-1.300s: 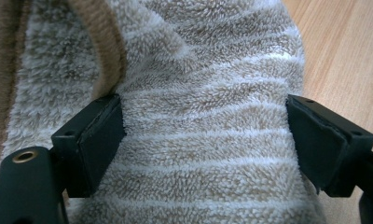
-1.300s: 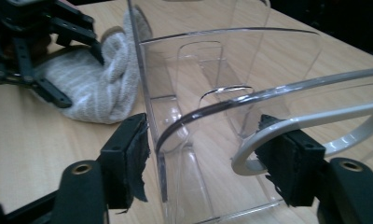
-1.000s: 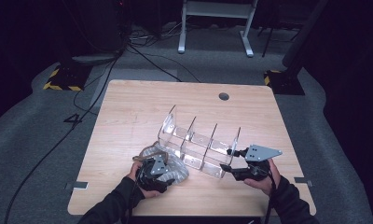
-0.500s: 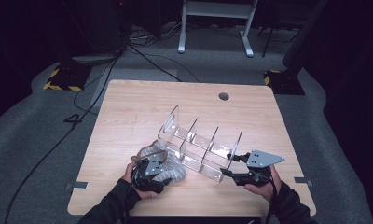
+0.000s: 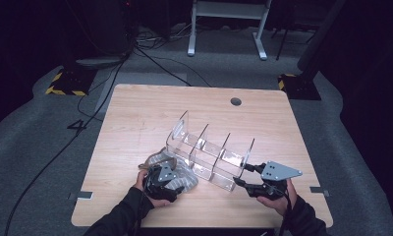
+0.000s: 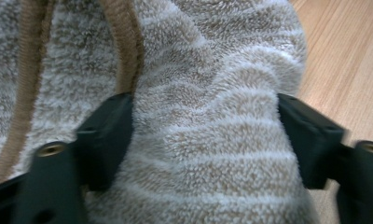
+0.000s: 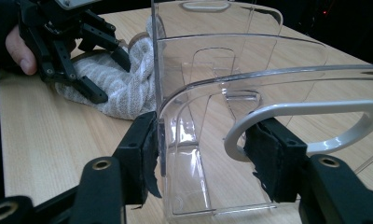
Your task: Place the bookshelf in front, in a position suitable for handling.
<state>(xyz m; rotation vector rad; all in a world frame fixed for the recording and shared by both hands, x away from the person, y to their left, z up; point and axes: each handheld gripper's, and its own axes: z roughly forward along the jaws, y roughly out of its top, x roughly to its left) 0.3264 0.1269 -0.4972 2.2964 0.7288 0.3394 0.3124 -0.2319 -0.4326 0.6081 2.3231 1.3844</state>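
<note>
On the light wooden table (image 5: 135, 118), the left gripper (image 5: 161, 181) has just been easing its jaws a little closer astride the fluffy beige-and-white striped sock (image 5: 182, 176), which bulges between them. The left gripper view shows the sock's (image 6: 208, 140) brown cuff trim and both pads pressing into the pile. The right gripper (image 7: 203, 154), its jaws just closing, straddles the near end wall of the clear plastic divided organiser (image 7: 212, 93), one pad touching the wall, the other beside a white handle loop (image 7: 315, 116).

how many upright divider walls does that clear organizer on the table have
4 show on the clear organizer, in a row from its far left end to the near right end by the right gripper. Clear plastic on clear may hide another.
</note>
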